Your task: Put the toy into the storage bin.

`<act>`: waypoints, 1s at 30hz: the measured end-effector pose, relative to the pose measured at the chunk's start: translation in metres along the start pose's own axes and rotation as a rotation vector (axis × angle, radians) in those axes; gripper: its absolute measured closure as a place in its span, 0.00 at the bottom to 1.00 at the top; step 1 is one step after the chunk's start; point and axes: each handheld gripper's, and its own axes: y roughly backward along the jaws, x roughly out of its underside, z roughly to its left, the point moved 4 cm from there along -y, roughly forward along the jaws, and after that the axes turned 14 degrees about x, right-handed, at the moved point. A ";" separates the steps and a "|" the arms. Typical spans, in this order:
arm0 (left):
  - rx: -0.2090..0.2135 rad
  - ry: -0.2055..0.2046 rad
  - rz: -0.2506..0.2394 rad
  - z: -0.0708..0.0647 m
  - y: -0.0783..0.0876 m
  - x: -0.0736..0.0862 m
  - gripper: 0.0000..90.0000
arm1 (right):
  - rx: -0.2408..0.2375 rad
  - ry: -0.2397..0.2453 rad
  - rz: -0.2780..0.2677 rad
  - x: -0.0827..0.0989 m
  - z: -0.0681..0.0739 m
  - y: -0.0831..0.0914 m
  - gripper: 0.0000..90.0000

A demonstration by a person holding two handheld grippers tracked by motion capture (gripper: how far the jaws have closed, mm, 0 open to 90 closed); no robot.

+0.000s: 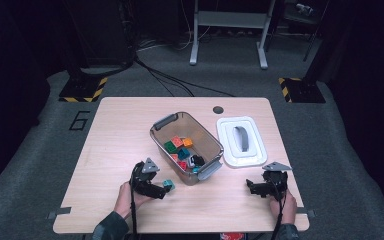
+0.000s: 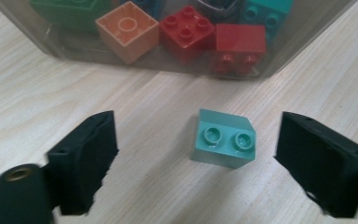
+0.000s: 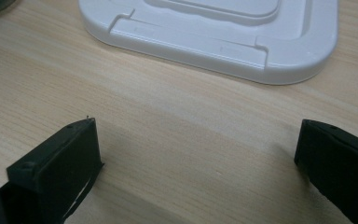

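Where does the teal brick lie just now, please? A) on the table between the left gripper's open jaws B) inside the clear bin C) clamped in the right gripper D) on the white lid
A: in the left gripper view the teal brick lies on the table, in front of the clear bin, with the left gripper open around it, jaws apart from its sides.

The brick (image 2: 224, 138) between the black jaws of my left hand-held gripper (image 2: 196, 158) is pale teal, studs and all. It lies on the counter (image 2: 51, 98), which is light wood with a fine grain. Behind it the bin (image 1: 207, 137) is smoky grey and see-through (so the colours inside show): red, peach-orange, green, teal. Before my right hand-held gripper (image 3: 196, 163), black too, the lid (image 3: 214, 37) is white, with a grey handle.
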 end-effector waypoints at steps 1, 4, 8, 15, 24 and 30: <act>0.008 -0.005 0.003 -0.001 -0.001 0.000 0.28 | 0.000 0.001 0.001 0.000 0.000 0.000 0.00; 0.012 -0.021 0.000 -0.004 -0.005 0.001 0.36 | -0.001 0.001 0.001 0.000 0.000 0.000 0.00; 0.033 -0.042 0.020 -0.008 -0.009 0.002 0.49 | -0.001 0.001 0.001 0.000 0.000 0.000 0.00; 0.040 -0.056 -0.014 -0.012 -0.011 0.007 0.65 | -0.001 0.001 0.001 0.000 0.000 0.000 0.00; 0.037 -0.051 -0.015 -0.014 -0.009 0.007 0.66 | -0.001 0.002 0.001 0.000 0.000 0.000 0.00; 0.023 -0.042 -0.030 -0.009 0.001 0.007 0.66 | -0.001 0.001 0.001 0.000 0.000 0.000 0.00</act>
